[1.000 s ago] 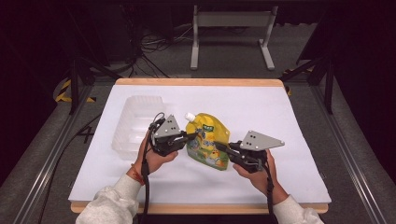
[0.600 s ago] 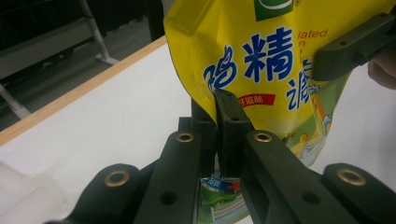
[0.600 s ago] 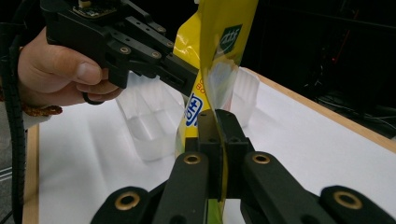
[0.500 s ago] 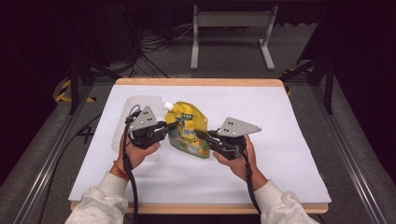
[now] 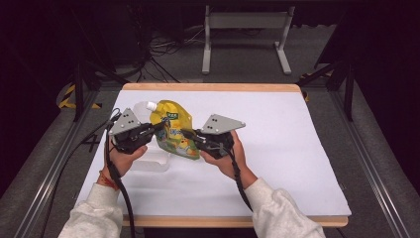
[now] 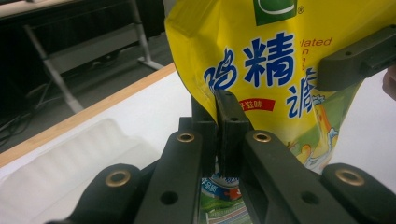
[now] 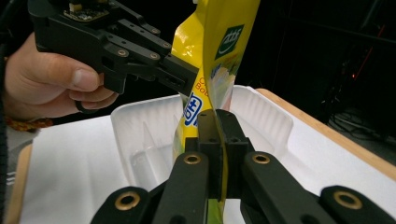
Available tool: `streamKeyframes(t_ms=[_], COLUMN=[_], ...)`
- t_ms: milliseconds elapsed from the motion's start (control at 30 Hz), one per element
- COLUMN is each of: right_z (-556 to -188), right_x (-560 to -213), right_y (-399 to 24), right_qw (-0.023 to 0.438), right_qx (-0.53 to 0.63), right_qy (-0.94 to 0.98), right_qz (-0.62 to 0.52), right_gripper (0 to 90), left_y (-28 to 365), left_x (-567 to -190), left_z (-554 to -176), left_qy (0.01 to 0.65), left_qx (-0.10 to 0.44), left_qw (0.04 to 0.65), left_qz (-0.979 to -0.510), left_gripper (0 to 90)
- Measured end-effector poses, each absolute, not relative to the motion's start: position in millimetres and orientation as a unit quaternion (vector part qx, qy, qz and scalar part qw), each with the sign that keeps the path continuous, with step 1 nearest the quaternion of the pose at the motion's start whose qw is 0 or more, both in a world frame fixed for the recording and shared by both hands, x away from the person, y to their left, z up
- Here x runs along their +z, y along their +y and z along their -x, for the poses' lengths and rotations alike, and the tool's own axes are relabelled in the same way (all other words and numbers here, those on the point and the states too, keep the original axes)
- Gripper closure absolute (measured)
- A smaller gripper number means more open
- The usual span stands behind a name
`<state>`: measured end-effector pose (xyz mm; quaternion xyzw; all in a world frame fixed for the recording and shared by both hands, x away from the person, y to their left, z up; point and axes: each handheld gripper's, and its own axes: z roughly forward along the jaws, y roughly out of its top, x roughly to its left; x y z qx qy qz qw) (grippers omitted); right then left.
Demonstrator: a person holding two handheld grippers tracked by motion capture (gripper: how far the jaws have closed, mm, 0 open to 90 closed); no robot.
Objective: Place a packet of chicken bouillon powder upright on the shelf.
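Across the centre of the high view lay the white-covered table (image 5: 277, 163). Left of centre, a clear plastic tray (image 5: 148, 161) sat under a yellow spouted pouch (image 5: 173, 130) held upright. Left gripper (image 5: 157, 128) clenched on pouch's left edge; right gripper (image 5: 187, 133) clenched on its right edge, jaws pinching the film.

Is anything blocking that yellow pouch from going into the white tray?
Nothing visible. Both tools, left and right, hold the yellow pouch in the air, over the open white tray.
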<state>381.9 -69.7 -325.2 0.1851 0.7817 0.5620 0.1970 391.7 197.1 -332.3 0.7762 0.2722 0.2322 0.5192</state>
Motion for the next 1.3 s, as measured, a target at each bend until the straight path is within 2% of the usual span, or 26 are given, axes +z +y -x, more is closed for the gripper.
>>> streamKeyframes(t_ms=[533, 1300], right_z=[-409.6, -427.4], right_x=[-334.4, -350.0], right_y=[-12.2, 21.0], right_qw=[0.203, 0.183], right_qx=[0.555, 0.563], right_qy=[0.790, 0.788], right_qz=[-0.166, -0.167], right_gripper=[89.9, 89.9], left_y=[248.1, 272.1], left_x=[-350.9, -361.9], left_z=[-403.9, -407.3], left_qy=[0.321, 0.353], left_qx=[0.249, 0.272], left_qw=[0.532, 0.516], left_qz=[-0.743, -0.731], left_gripper=[87.3, 86.7])
